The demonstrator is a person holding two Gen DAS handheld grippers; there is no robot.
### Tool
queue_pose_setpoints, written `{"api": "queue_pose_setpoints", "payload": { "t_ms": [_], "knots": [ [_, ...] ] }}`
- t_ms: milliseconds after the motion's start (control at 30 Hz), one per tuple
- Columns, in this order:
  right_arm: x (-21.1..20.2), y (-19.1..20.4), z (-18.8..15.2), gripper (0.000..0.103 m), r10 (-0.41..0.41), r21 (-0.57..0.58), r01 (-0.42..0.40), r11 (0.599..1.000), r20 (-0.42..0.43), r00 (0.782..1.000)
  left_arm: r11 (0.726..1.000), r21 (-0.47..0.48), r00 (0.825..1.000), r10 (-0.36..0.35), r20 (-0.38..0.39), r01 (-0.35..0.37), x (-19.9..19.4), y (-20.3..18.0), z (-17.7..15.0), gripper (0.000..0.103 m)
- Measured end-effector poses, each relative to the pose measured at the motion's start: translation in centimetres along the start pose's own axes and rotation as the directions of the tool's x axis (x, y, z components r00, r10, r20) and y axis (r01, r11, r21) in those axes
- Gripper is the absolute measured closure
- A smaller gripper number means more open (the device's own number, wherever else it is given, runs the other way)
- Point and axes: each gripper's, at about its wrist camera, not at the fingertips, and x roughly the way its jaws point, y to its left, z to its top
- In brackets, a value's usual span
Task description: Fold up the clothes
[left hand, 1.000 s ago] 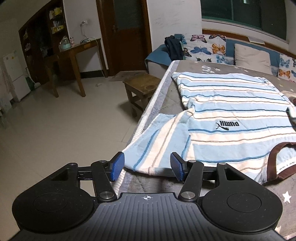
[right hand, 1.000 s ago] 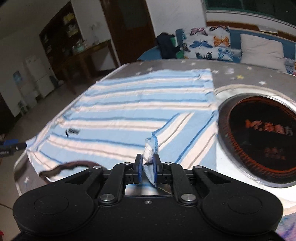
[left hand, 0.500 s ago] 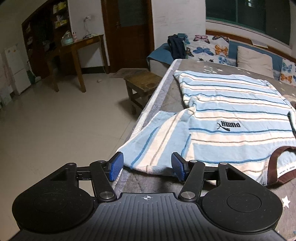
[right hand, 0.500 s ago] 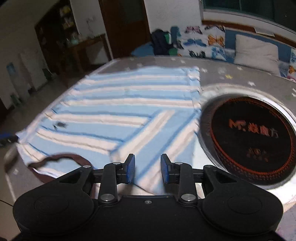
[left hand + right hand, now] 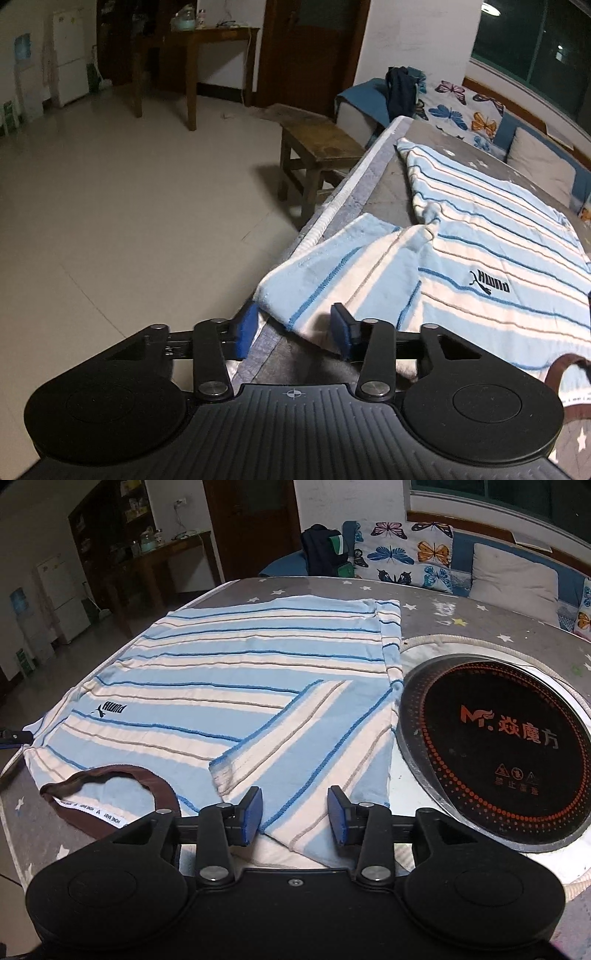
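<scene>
A light-blue and cream striped T-shirt with a brown collar lies flat on the grey star-print table. Its right sleeve is folded inward over the body. My right gripper hovers open just behind that folded sleeve, nothing held. In the left wrist view the shirt's other sleeve lies spread near the table's edge. There my left gripper is open, its blue pads either side of the sleeve's cuff edge, not closed on it.
A round black induction hob is set in the table right of the shirt. A wooden stool stands on the tiled floor beside the table edge. Butterfly cushions and a sofa lie behind.
My right gripper let go of the right sleeve, opened wide and drew back; the sleeve now lies folded on the shirt. My left gripper shifted toward the left sleeve's cuff, staying open.
</scene>
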Motion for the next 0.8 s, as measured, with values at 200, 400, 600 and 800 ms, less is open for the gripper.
{"api": "queue_pose_setpoints", "payload": {
  "t_ms": [200,400,600,800],
  "knots": [
    [0.0,0.1,0.1,0.057,0.003,-0.004,-0.003,1.000,0.000,1.000,0.996,-0.086,0.999,-0.024,0.030,0.027,0.1,0.5,0.6,0.097],
    [0.0,0.3,0.2,0.056,0.006,-0.008,-0.006,1.000,0.000,1.000,0.985,0.000,0.966,-0.171,0.191,0.174,-2.9,-2.3,1.8,0.098],
    [0.0,0.4,0.3,0.055,0.009,-0.012,-0.009,1.000,0.000,1.000,0.921,0.160,0.882,-0.386,0.268,0.355,-5.4,-6.2,1.5,0.098],
    [0.0,0.5,0.3,0.052,0.012,-0.017,-0.012,1.000,0.000,1.000,0.812,0.322,0.847,-0.529,0.055,0.486,-3.7,-10.2,-0.6,0.096]
  ]
}}
